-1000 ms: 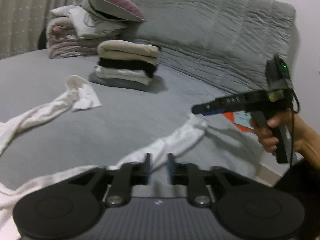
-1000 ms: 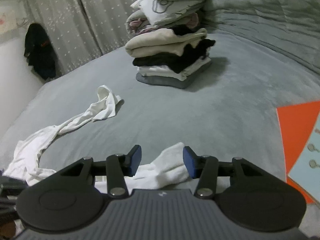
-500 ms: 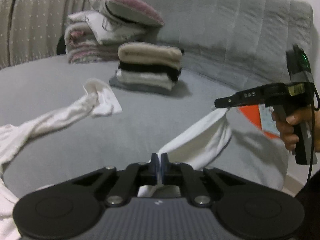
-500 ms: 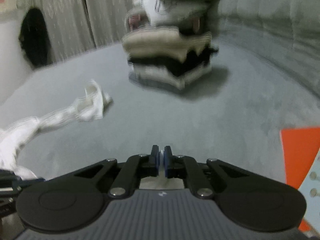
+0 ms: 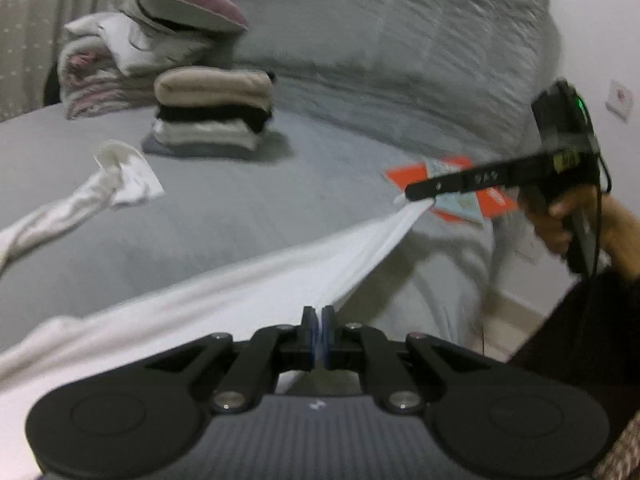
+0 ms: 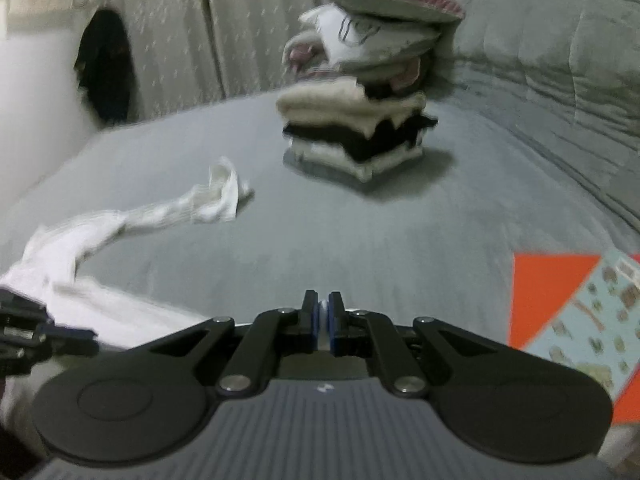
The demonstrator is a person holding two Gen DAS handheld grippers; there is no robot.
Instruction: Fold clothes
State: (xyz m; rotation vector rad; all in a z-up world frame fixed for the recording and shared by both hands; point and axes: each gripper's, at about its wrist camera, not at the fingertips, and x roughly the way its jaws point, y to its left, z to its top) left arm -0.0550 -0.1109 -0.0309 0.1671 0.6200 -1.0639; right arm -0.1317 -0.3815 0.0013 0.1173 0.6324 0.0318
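Observation:
A long white garment [image 5: 304, 268] lies across the grey bed [image 5: 248, 216]. My left gripper [image 5: 319, 322] is shut on one edge of it at the near side. In the left wrist view my right gripper [image 5: 404, 196] is seen from the side at the right, shut on the garment's end and holding it pulled taut above the bed. A sliver of white cloth shows between the pads of the right gripper [image 6: 322, 312] in its own view. The garment's other leg [image 6: 160, 216] trails away left, its cuff [image 5: 128, 176] crumpled on the bed.
A stack of folded clothes [image 5: 212, 112] stands at the back of the bed, with a taller pile topped by a pink cushion [image 5: 176, 0] behind it. An orange and blue booklet [image 6: 576, 316] lies at the right. Grey padded headboard [image 5: 400, 40] behind; curtains [image 6: 192, 32] at the left.
Both grippers went from open to shut on the white garment. The right one then lifted and pulled rightward, stretching the cloth tight between the two.

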